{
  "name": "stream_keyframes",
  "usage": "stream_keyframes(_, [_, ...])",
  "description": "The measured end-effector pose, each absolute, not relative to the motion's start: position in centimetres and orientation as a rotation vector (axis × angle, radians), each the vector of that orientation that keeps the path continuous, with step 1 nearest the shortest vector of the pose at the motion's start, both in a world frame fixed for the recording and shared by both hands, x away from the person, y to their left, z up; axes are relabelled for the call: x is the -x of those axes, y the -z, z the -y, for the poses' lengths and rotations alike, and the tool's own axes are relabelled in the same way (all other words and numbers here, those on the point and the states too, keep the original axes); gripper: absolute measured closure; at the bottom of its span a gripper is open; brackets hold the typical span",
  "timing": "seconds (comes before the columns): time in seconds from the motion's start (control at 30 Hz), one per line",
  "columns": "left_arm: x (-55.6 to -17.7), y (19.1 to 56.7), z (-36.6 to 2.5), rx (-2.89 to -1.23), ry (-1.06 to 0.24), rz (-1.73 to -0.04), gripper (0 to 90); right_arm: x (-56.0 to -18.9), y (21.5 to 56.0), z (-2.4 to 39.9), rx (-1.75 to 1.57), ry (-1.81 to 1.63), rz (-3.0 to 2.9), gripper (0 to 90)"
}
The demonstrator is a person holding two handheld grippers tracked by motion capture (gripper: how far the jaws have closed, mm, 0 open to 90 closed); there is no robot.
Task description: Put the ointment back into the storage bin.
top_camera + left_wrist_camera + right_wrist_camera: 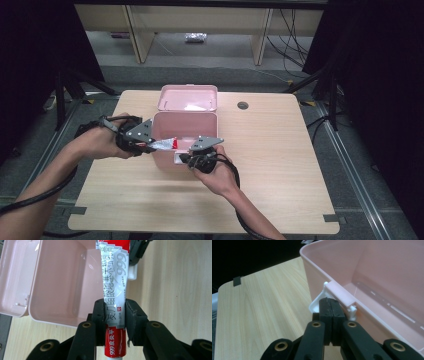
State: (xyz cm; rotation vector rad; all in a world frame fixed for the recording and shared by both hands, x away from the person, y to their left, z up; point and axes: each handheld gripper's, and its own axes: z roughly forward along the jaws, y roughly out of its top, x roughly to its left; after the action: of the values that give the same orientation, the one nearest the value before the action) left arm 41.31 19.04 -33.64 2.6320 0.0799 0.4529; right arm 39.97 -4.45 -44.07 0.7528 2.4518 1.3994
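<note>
Fingers (98, 315) of the left gripper (115, 322) clamp the red-and-white tube (113, 285) near its tail, its length jutting beyond them over the open pink box (60, 290). Right gripper (331, 315) fingers (325, 312) are pressed together on the box's white latch (317, 302).

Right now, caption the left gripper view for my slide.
Left gripper clamps red-and-white ointment tube above open pink plastic box.

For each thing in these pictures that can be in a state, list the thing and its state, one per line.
Pink box: open, lid tipped back, inside bare.
Tube: clamped in left gripper, over the box.
Left gripper: shut on tube.
Right gripper: shut, at white latch.
</note>
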Motion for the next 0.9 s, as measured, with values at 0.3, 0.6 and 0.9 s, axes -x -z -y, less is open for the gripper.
stream_keyframes(0.3, [-42.4,33.4,-18.1,-2.645,-0.466,-0.053,71.3,-39.9,44.0,4.6,-0.749,-1.387,-2.467,90.0])
stream_keyframes(0.6, [-43.2,33.4,-17.1,-2.631,-0.456,-0.056,71.3,-39.8,44.0,4.5,-0.787,-1.392,-2.476,90.0])
stream_keyframes(0.9, [-44.3,33.5,-16.4,-2.667,-0.463,-0.024,71.3,-39.8,44.0,4.6,-0.779,-1.392,-2.476,90.0])
